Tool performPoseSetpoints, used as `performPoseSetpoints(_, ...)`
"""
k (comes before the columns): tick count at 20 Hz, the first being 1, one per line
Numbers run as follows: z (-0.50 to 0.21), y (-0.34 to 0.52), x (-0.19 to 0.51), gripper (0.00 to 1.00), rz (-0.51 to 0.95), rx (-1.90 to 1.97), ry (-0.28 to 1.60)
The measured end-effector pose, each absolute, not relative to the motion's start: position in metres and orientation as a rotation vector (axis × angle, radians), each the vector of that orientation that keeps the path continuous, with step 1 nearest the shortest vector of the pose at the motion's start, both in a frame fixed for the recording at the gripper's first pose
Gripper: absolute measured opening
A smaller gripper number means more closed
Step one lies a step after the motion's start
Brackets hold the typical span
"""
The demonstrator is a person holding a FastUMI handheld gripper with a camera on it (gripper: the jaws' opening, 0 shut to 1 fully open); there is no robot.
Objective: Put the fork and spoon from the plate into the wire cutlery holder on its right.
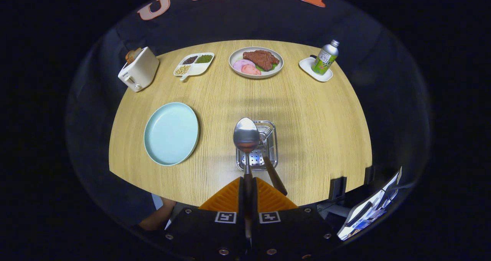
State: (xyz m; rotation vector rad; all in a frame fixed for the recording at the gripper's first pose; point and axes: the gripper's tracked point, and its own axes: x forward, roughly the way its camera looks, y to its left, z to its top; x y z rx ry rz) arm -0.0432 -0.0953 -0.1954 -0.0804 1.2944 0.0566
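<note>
My jaws (248, 194) are clamped together on the slim handle of the shiny steel spoon (246, 138), whose bowl stands just ahead of them, over the square perforated steel cutlery holder (256, 145). The brown-handled fork (273, 172) already leans in that holder, its handle slanting back toward my jaws' right side. The round pale-blue plate (171, 133) sits bare to the left on the wooden counter (314, 123). My worry — the spoon's bowl looks set toward the holder's left wall, so a release here could catch the rim and tip the spoon out, or knock the fork — I cannot judge the height.
</note>
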Motion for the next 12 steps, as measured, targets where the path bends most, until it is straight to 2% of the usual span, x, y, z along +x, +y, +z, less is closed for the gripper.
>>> performPoseSetpoints(12,-0.220,-0.107,-0.031,0.07,0.032,-0.080,1.425)
